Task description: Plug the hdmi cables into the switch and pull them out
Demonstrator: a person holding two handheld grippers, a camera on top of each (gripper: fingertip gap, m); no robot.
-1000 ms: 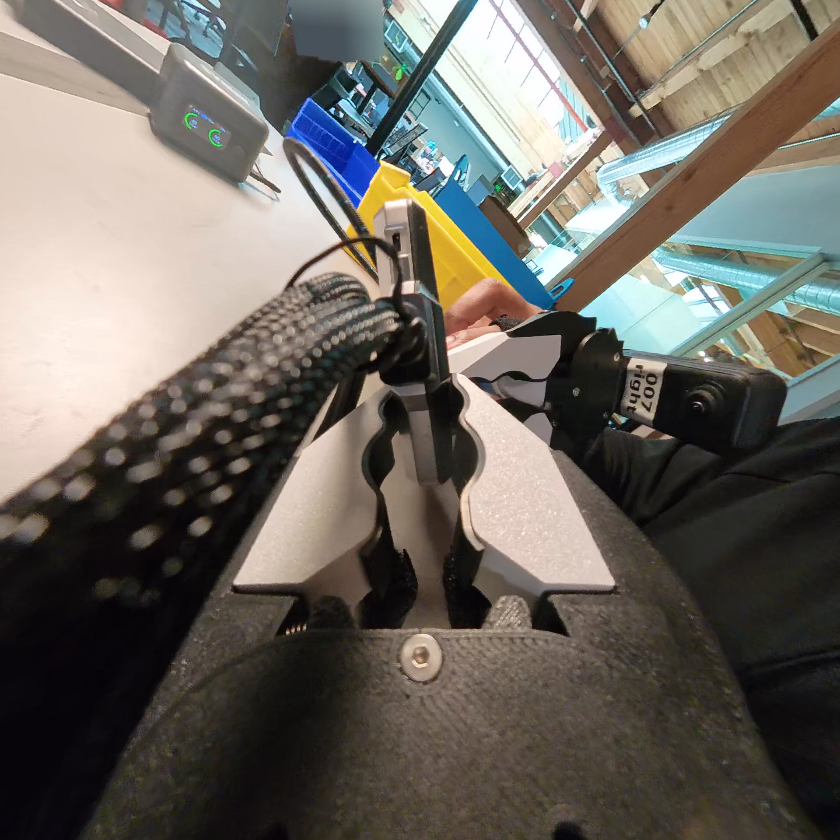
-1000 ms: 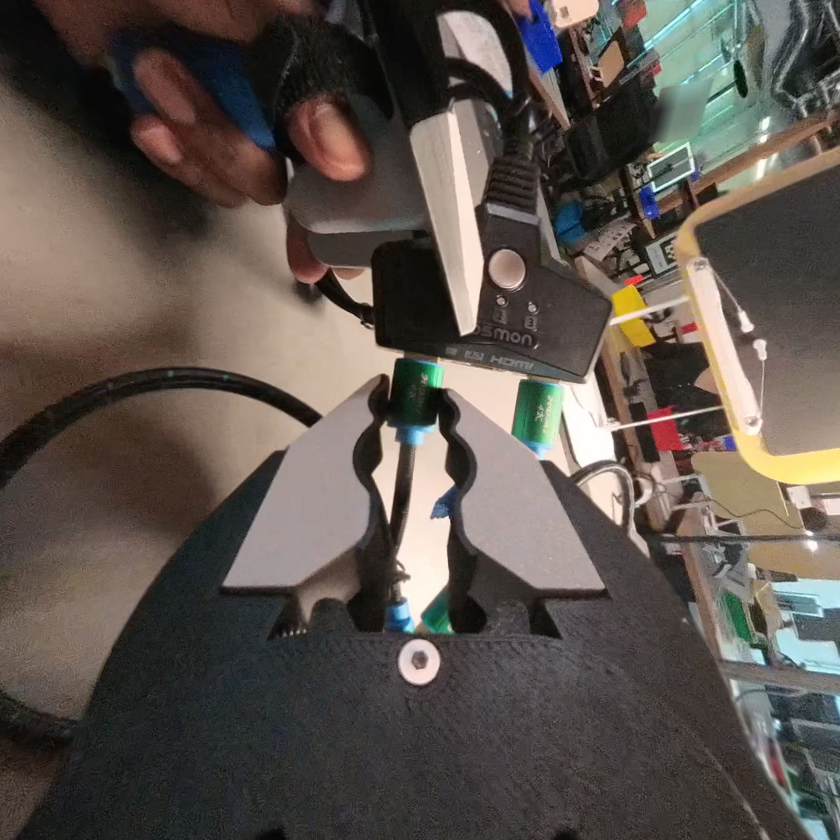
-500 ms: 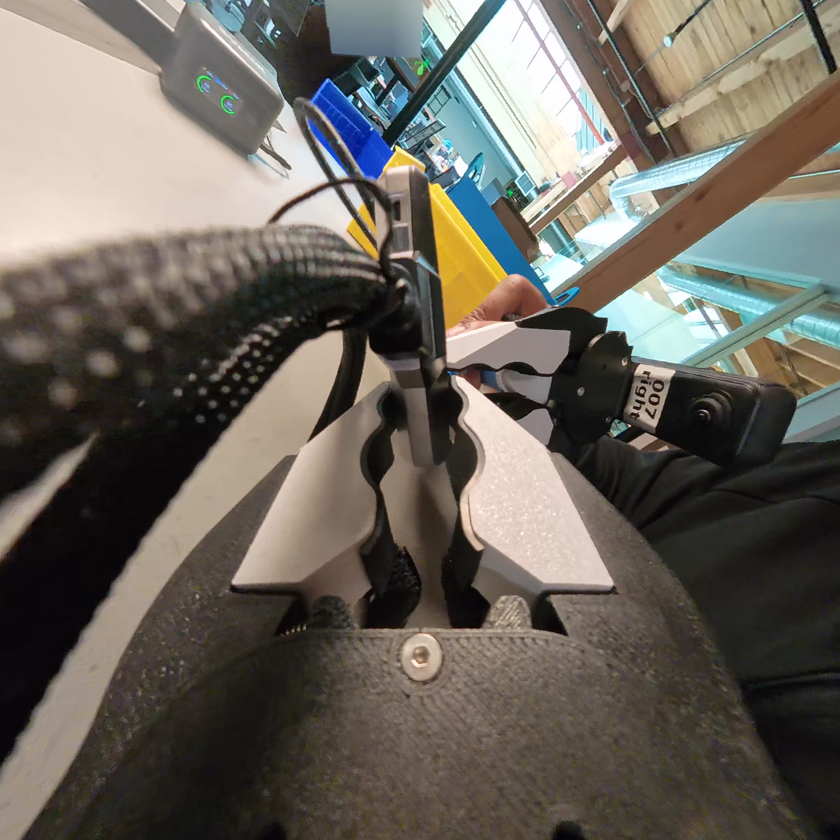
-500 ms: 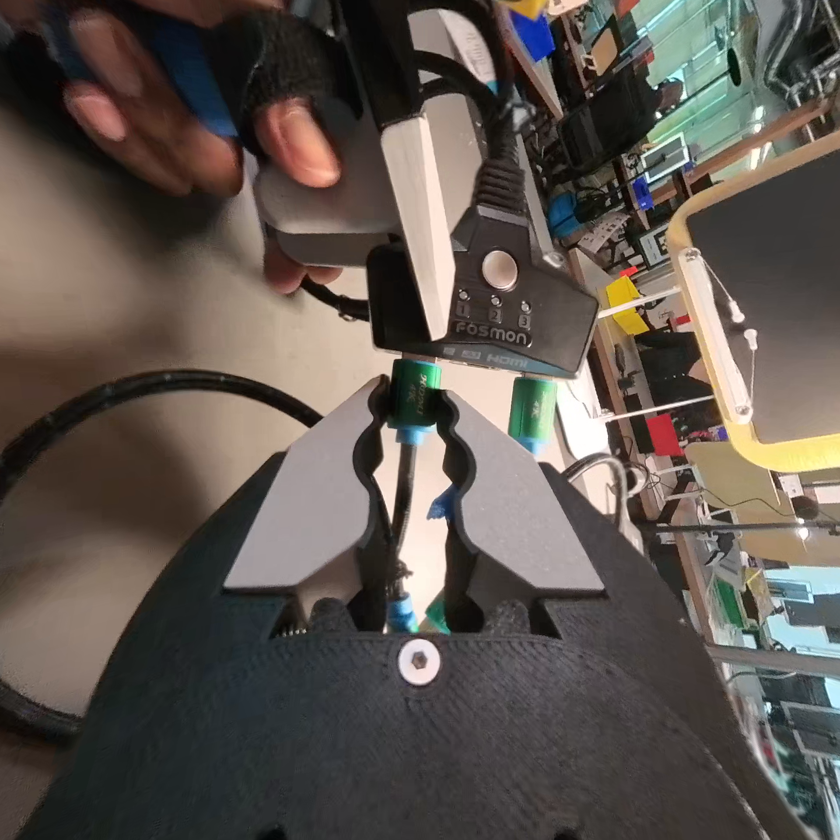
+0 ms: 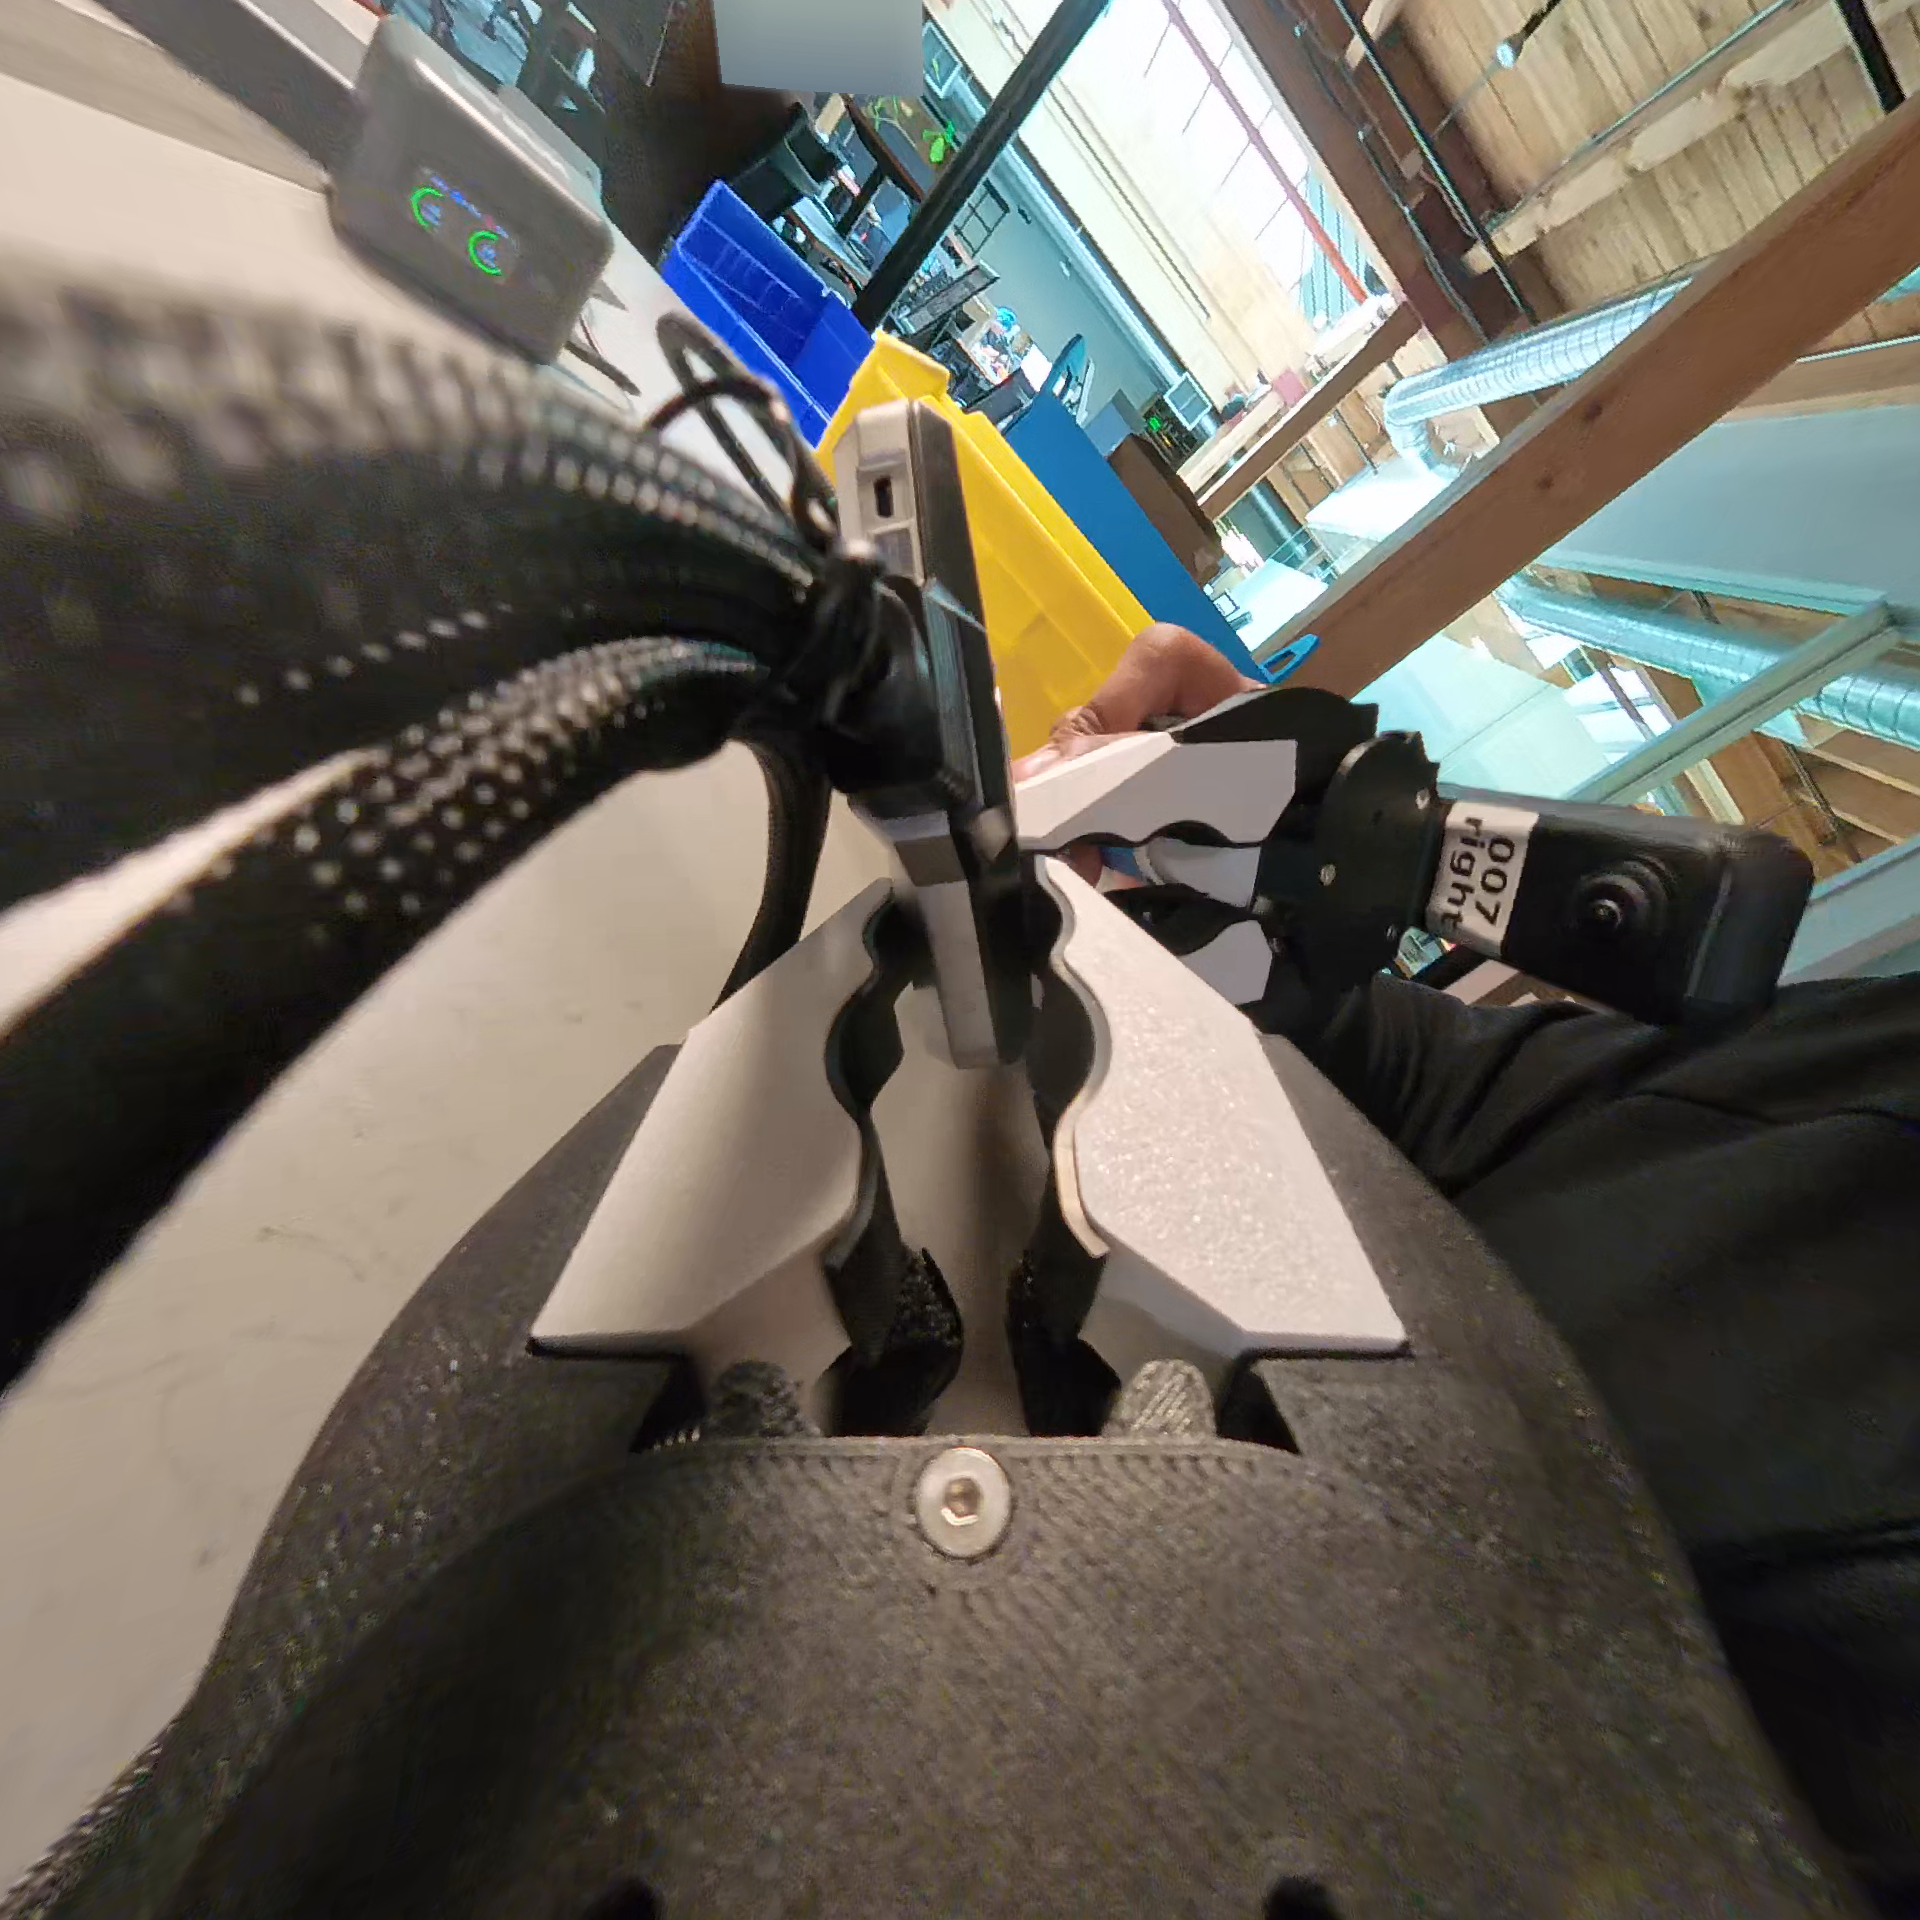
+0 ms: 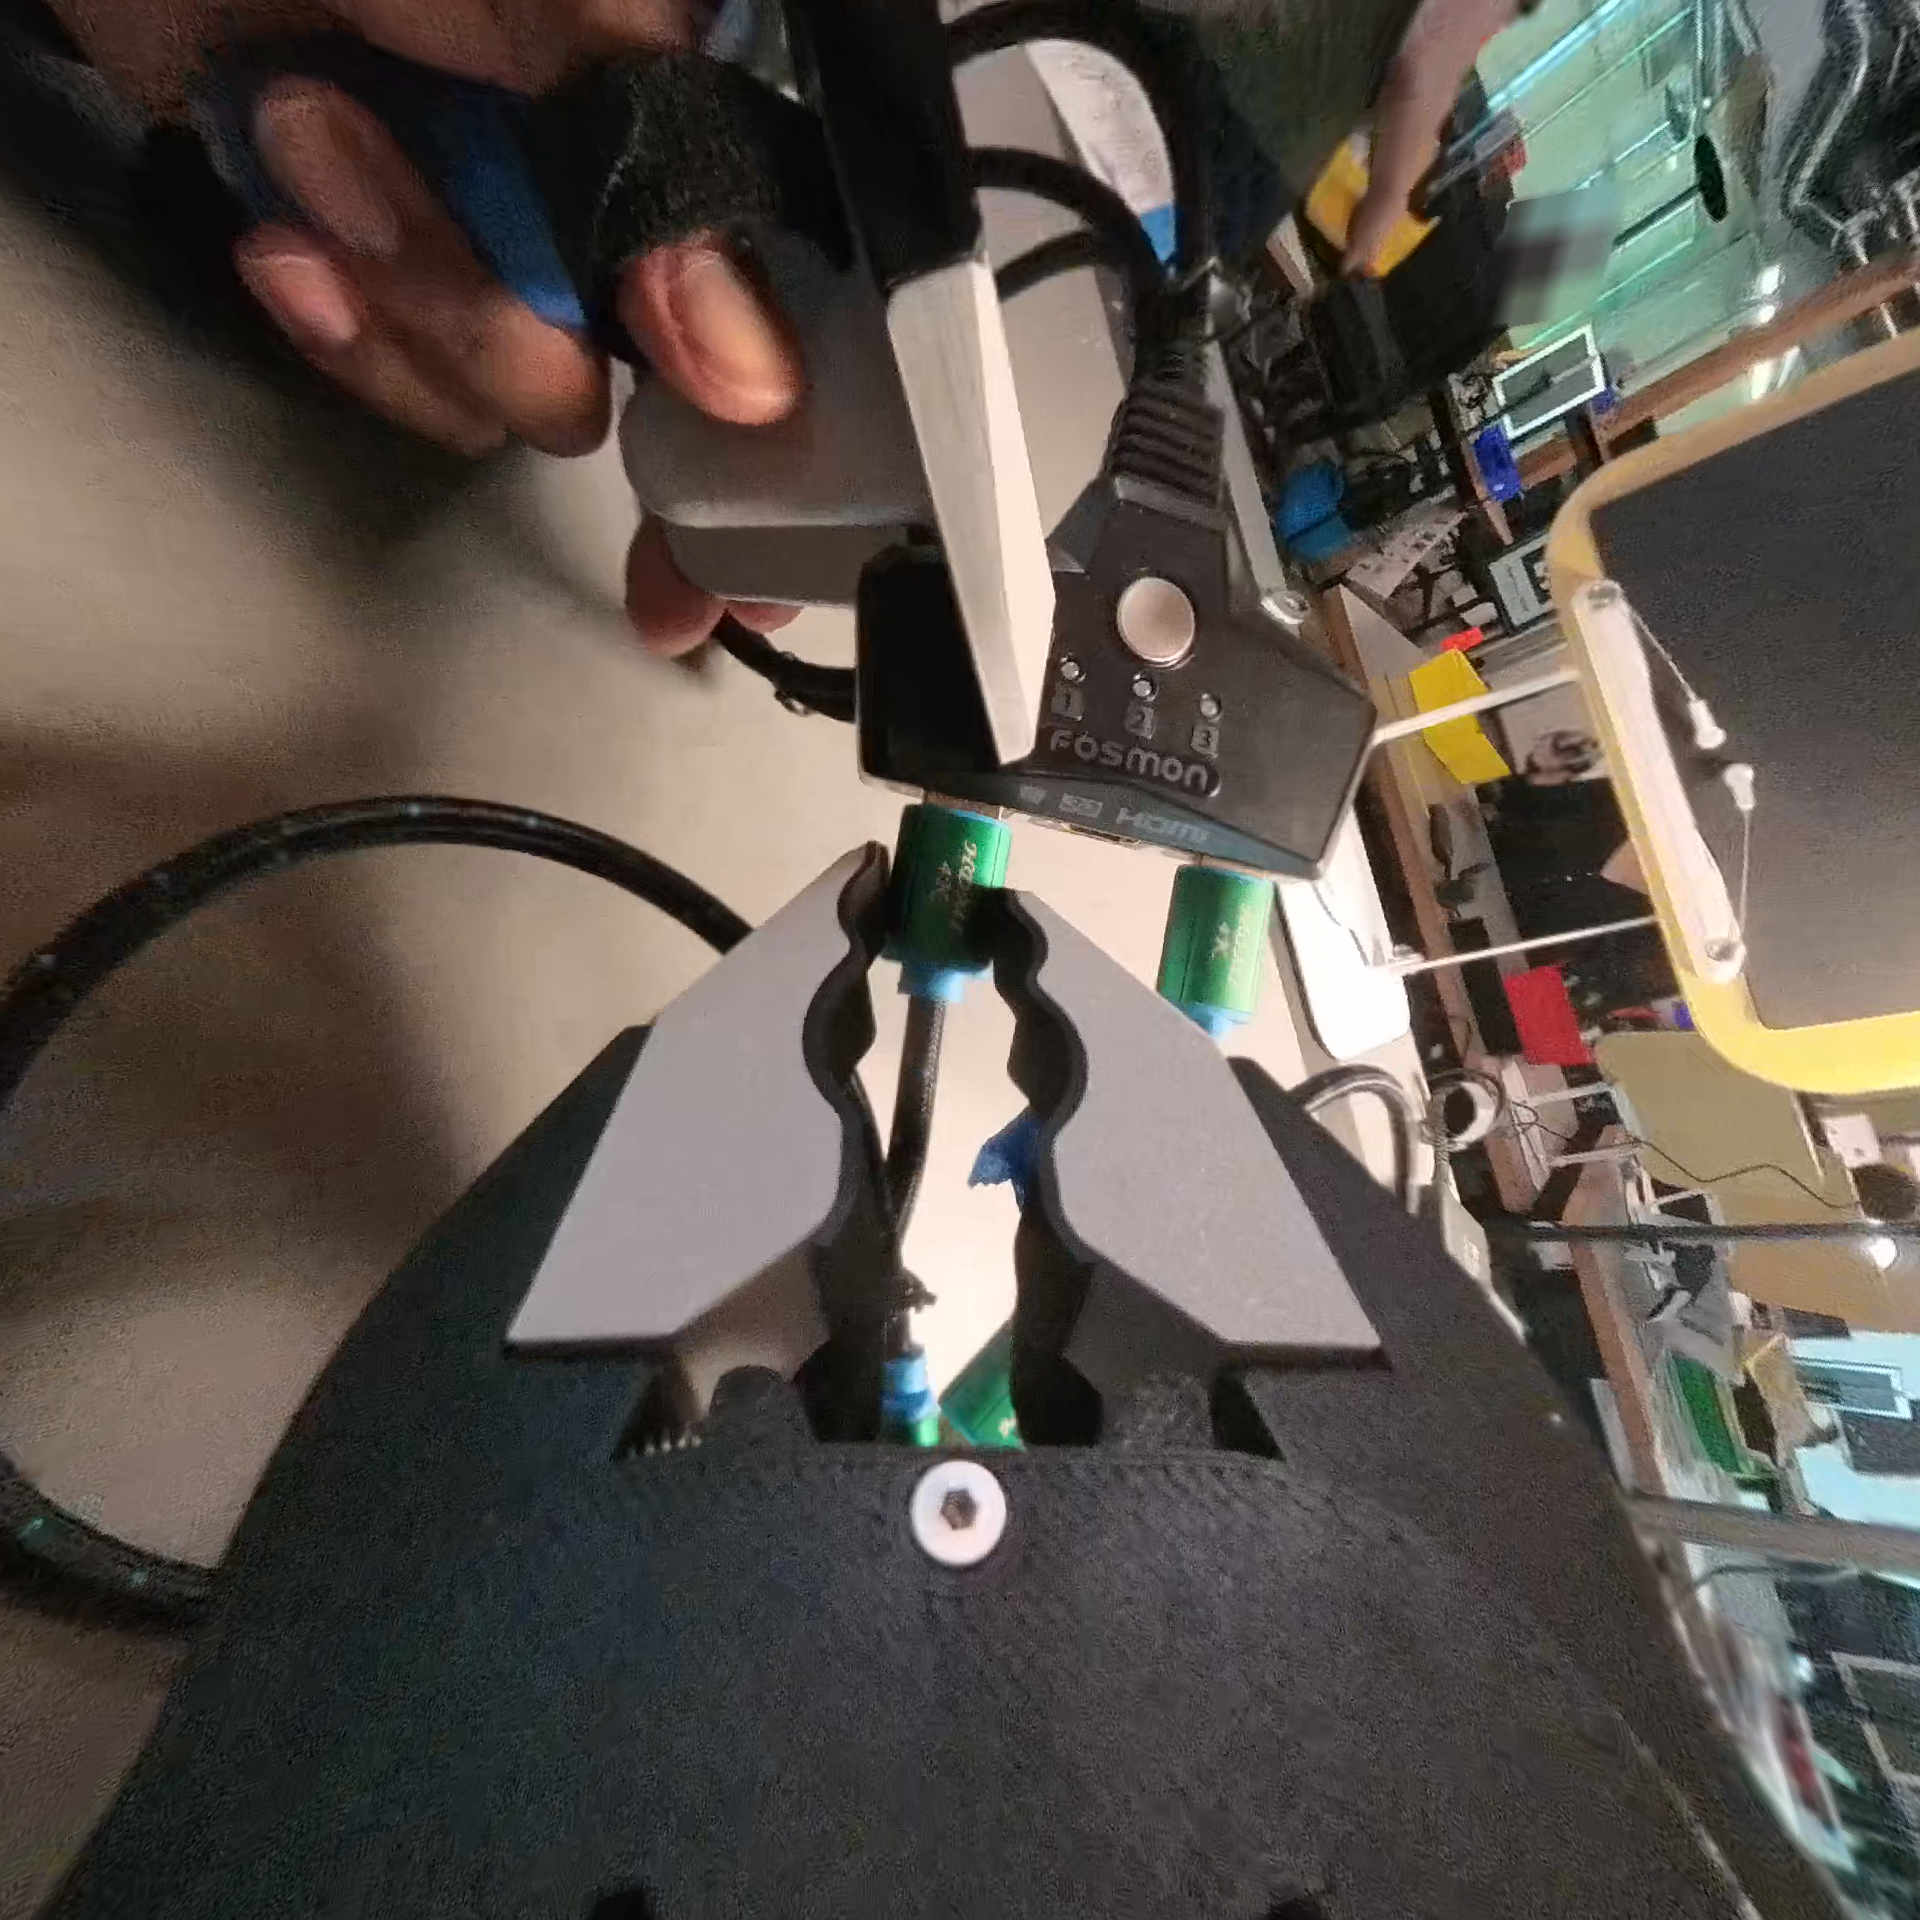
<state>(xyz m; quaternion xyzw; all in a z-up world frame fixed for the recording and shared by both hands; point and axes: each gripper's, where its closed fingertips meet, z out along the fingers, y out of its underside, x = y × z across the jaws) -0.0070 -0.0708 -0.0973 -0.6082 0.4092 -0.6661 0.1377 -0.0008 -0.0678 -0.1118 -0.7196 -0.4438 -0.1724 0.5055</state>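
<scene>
Right wrist view: the right gripper (image 6: 940, 909) pinches 1 green HDMI plug (image 6: 948, 885) seated in the black switch (image 6: 1117, 748); a 2nd green plug (image 6: 1218, 951) sits just right. The left gripper (image 5: 971, 971) clamps the switch (image 5: 961, 727) edgewise between its fingers.

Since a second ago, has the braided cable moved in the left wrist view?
Yes. The braided cable has swung up in the picture: it ran well below the grey box with green lights, and now reaches its lower edge.

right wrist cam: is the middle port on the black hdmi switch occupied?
No: green-barrelled plugs sit at the outer ports of the black HDMI switch; the middle one is bare.
</scene>
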